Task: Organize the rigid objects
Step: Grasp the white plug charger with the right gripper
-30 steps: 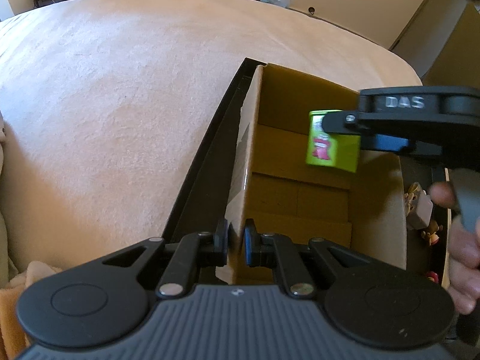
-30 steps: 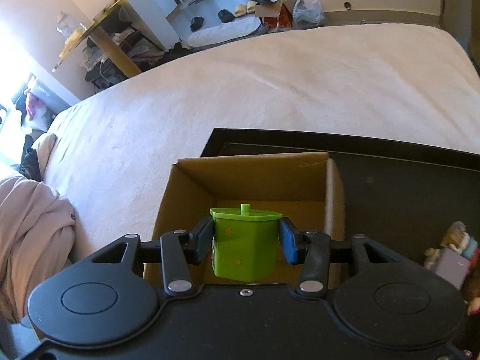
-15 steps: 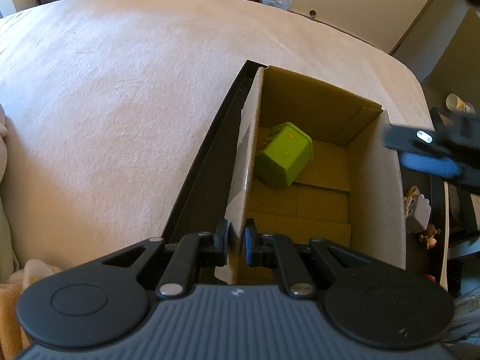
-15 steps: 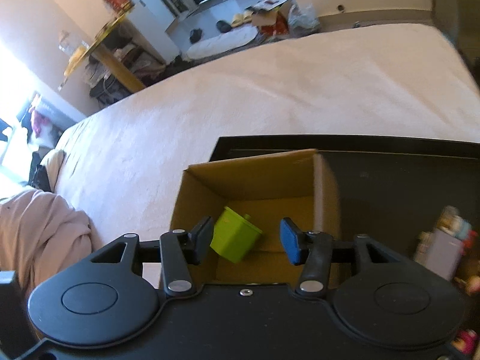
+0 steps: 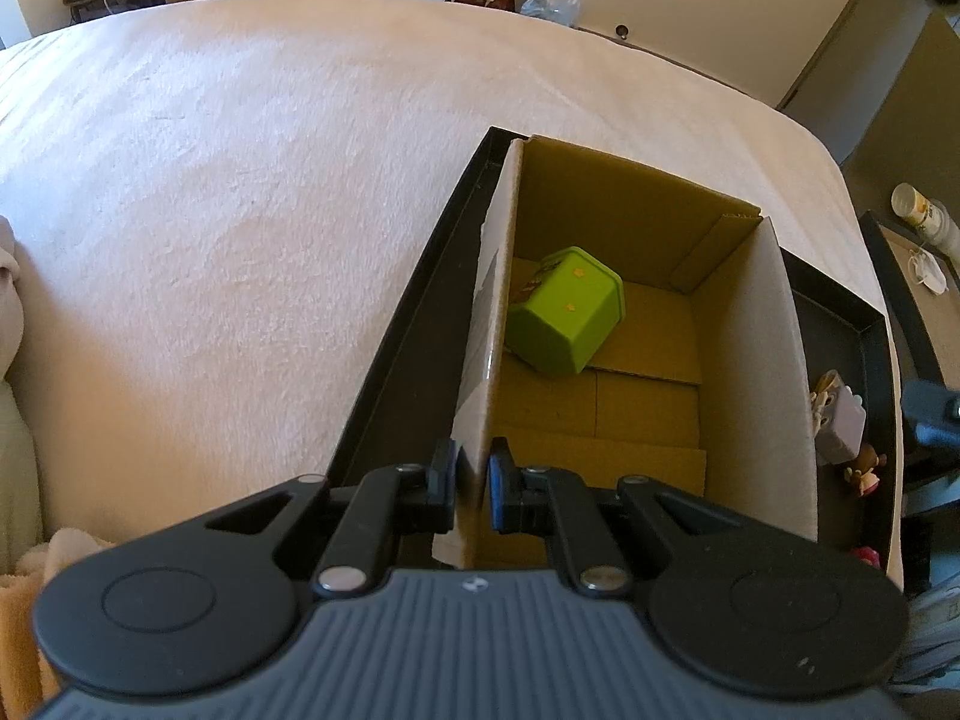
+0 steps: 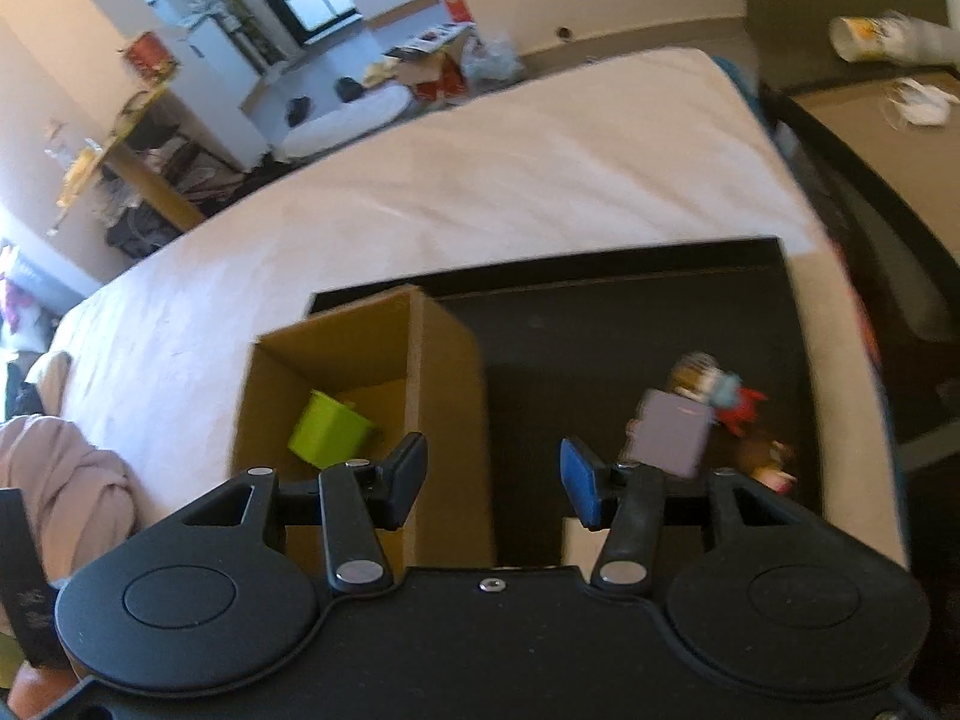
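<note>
A brown cardboard box stands in a black tray on the bed. A green hexagonal toy box lies tipped on its side on the box floor; it also shows in the right wrist view. My left gripper is shut on the box's left wall at its near corner. My right gripper is open and empty, above the tray beside the cardboard box. A lilac cube toy with small figures lies in the tray to the right.
The lilac cube toy and small figurines sit in the tray's right part. The pale bed cover spreads left and beyond. A side table with a cup stands at the right. Pink cloth lies at the left.
My right gripper opened and dropped the green toy box into the cardboard box, then swung right over the tray towards the lilac cube. My left gripper kept its hold on the box wall.
</note>
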### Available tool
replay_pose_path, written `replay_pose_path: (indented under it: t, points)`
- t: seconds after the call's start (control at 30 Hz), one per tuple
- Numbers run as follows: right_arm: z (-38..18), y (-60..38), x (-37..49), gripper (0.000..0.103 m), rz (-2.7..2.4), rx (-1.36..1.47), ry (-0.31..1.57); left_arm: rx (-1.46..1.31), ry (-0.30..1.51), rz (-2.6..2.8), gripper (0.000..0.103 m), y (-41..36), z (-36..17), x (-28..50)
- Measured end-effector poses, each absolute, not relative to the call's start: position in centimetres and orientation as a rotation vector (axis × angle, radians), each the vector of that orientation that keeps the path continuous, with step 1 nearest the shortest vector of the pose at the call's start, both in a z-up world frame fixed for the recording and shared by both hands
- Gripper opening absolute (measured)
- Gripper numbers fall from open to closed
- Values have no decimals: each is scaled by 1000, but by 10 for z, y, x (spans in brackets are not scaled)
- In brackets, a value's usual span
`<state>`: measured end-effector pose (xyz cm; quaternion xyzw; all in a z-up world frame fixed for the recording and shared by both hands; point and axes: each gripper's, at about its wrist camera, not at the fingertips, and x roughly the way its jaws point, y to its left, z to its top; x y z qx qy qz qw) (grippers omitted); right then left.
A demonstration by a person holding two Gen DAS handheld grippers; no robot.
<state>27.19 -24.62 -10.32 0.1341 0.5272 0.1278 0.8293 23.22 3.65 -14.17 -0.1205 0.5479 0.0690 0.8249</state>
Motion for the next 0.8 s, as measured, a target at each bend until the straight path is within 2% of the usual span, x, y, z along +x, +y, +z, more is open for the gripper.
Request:
replay_pose_path:
  t: [0.8]
  points:
    - [-181, -242, 275, 51, 238, 206, 1348, -250, 1166, 155, 10, 36, -140, 234]
